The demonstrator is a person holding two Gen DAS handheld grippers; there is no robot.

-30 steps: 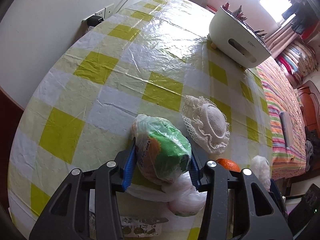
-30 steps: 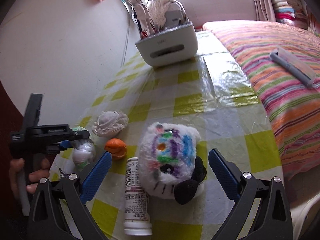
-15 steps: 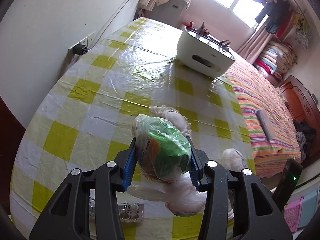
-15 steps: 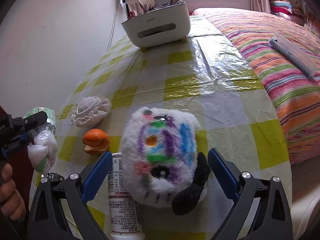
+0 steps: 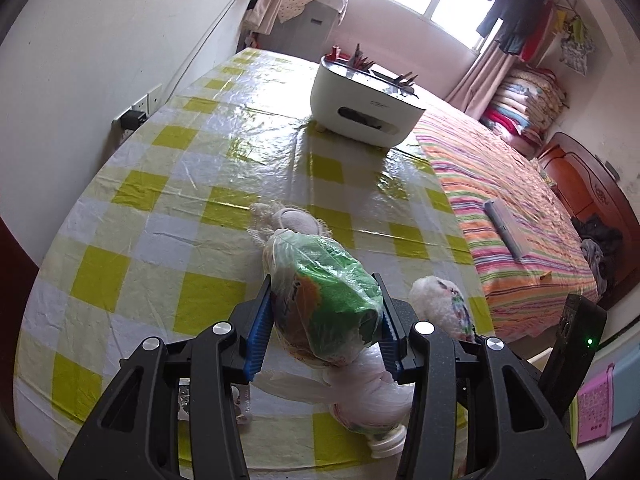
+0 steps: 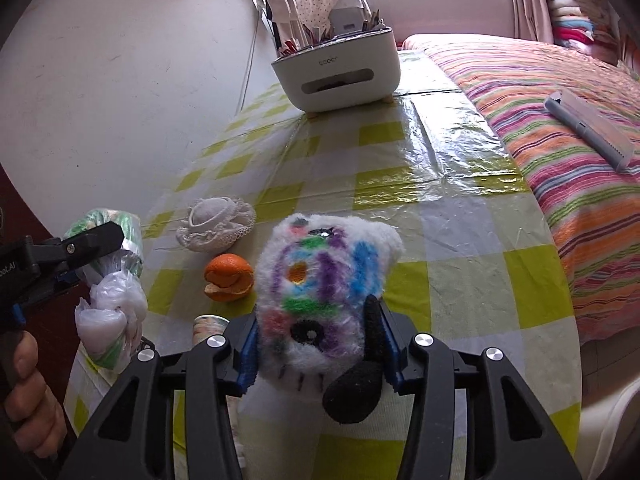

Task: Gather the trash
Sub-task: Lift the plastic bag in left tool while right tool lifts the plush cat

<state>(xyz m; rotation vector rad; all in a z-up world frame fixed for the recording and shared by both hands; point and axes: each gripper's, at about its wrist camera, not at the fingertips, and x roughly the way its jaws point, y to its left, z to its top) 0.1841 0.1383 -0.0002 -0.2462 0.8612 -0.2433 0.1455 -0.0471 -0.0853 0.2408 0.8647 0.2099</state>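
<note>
Yellow-and-white checked plastic covers the table [image 6: 448, 184], which stands beside a bed with a striped blanket [image 6: 560, 120]; a white organizer box [image 6: 336, 76] sits at the far end. The left gripper [image 5: 322, 320] is clamped at middling width on a green-and-orange wrapper in a clear plastic bag [image 5: 320, 300], lifted off the table; the bundle's long axis runs along the fingers, its knotted white tail [image 6: 110, 320] hanging down toward the person's hand [image 6: 28, 396]. The right gripper [image 6: 318, 344] has just been closing, and its blue pads [image 6: 248, 356] now press both sides of a fluffy white toy with coloured patches [image 6: 324, 280], which points away from the camera. An orange peel [image 6: 230, 276] lies just left of the toy, a lace hat [image 6: 216, 222] beyond it.
</note>
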